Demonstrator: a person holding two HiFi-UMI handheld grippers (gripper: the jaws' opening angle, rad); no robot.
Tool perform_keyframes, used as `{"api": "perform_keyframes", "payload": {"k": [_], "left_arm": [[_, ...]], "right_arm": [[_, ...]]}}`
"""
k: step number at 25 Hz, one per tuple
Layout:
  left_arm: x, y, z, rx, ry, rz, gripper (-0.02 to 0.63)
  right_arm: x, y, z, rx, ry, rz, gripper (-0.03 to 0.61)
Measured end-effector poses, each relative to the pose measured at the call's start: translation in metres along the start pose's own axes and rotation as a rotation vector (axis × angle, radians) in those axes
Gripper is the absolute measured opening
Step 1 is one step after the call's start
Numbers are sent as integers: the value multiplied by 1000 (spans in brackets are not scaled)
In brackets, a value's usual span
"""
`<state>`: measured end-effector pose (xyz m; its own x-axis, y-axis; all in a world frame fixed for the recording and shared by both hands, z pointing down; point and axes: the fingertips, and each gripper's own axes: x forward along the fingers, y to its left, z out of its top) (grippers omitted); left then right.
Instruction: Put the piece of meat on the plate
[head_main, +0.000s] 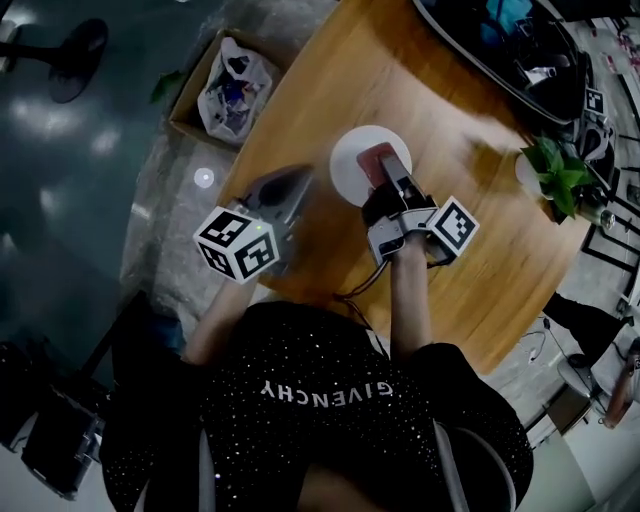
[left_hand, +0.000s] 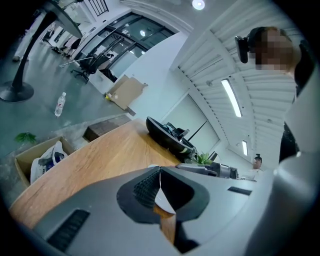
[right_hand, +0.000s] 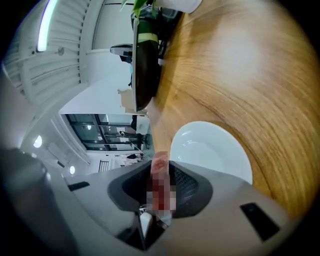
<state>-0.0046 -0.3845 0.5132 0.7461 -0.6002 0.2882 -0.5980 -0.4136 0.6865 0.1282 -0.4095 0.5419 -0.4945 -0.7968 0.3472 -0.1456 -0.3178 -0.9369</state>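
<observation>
- The right gripper (right_hand: 160, 175) is clamped on the piece of meat (right_hand: 160, 161); the red slab stands edge-on between its two pads, its tip poking out past them.
- In the head view this right gripper (head_main: 392, 182) holds the meat (head_main: 383, 160) over the right part of the white plate (head_main: 350, 165). Whether the meat touches the plate cannot be told.
- In the right gripper view the plate (right_hand: 215, 150) lies just beyond the jaws, slightly to their right, on the round wooden table (right_hand: 260, 75).
- The left gripper (left_hand: 159, 172) is closed and empty, its tips meeting in a thin line.
- In the head view the left gripper (head_main: 288, 192) hangs over the table's (head_main: 480, 270) near-left edge, to the left of the plate and apart from it.
- A potted plant (head_main: 555, 172) stands at the table's right side, well apart from the plate.
- On the floor to the far left sits a cardboard box (head_main: 195, 95) with a plastic bag (head_main: 232, 85) inside.
</observation>
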Motion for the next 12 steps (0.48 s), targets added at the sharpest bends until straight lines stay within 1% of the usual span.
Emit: {"api": "perform_keyframes", "payload": {"k": [3, 6, 12], "left_arm": [[3, 4, -1, -13, 14, 2, 12], [8, 8, -3, -17, 28, 2, 12], [14, 14, -5, -28, 34, 10, 12]], "right_arm": [[7, -15, -6, 26, 30, -70, 97], [12, -25, -8, 43, 34, -115, 97], [17, -30, -2, 47, 21, -129, 98]]}}
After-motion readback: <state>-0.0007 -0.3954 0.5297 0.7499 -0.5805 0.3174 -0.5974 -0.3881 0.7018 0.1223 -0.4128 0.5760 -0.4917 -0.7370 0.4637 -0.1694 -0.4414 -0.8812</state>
